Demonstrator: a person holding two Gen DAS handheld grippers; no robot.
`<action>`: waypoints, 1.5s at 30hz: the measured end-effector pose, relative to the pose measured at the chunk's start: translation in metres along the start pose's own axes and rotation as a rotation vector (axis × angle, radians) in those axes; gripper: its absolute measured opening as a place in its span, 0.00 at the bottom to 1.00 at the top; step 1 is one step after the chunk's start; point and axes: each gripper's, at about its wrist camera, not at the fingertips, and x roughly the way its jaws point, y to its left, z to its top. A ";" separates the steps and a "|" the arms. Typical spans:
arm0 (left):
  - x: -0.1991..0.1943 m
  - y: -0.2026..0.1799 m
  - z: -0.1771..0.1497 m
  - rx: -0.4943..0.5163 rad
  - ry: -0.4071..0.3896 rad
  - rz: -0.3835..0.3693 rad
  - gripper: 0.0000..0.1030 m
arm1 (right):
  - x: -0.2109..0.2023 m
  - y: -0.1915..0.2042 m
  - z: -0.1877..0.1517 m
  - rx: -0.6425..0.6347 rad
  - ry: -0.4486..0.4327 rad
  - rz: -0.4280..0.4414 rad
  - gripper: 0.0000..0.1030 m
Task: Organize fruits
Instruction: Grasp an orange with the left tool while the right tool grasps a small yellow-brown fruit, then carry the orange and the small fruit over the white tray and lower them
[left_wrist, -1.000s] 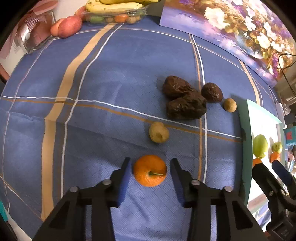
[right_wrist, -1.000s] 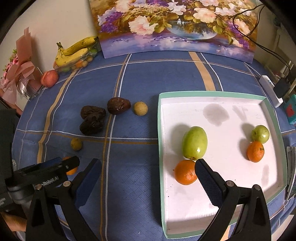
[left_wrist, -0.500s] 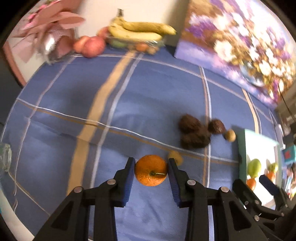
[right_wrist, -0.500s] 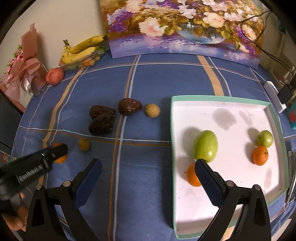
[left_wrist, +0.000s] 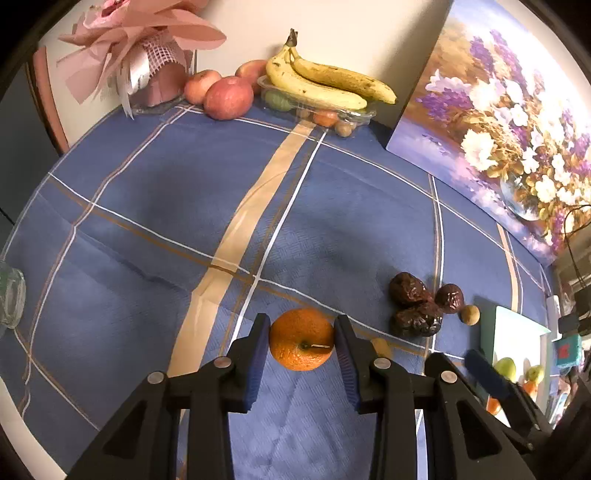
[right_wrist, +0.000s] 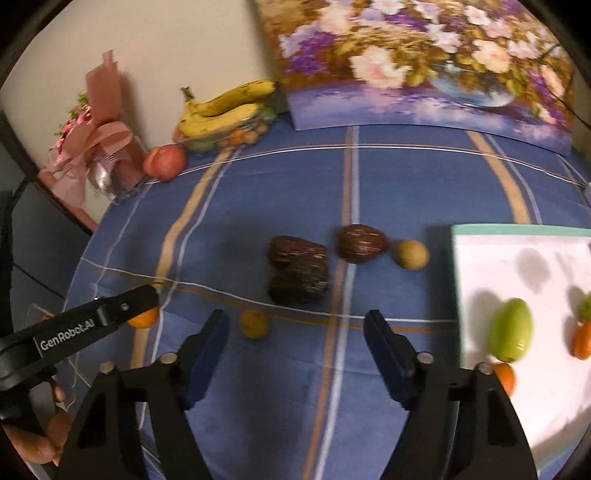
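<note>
My left gripper (left_wrist: 301, 341) is shut on an orange (left_wrist: 301, 339) and holds it above the blue checked cloth; it also shows at the left of the right wrist view, where the orange (right_wrist: 144, 318) peeks out behind a finger. My right gripper (right_wrist: 295, 343) is open and empty over the cloth, left of the white tray (right_wrist: 517, 258). A small yellow-brown fruit (right_wrist: 254, 324) lies just ahead of it. Three dark wrinkled fruits (right_wrist: 299, 269) and a round tan fruit (right_wrist: 412, 254) lie beyond. The tray holds a green fruit (right_wrist: 511, 329) and oranges (right_wrist: 505, 376).
At the back stand bananas on a clear box (left_wrist: 325, 86), red apples (left_wrist: 228, 96), a pink wrapped bouquet (left_wrist: 147, 55) and a flower painting (left_wrist: 498, 110). A glass (left_wrist: 9, 295) sits at the table's left edge.
My left gripper closed on the orange and lifted it off the cloth, tilting up. My right gripper moved left, away from the tray, towards the loose fruits.
</note>
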 end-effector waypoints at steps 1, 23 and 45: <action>0.002 0.002 0.001 -0.005 0.003 -0.001 0.37 | 0.003 0.003 0.001 -0.008 -0.001 0.009 0.67; 0.027 0.003 0.010 -0.011 0.044 -0.016 0.37 | 0.066 0.035 -0.002 -0.103 0.126 0.036 0.24; 0.000 -0.044 0.006 0.074 -0.018 -0.054 0.37 | -0.004 -0.021 0.016 -0.008 0.012 -0.088 0.23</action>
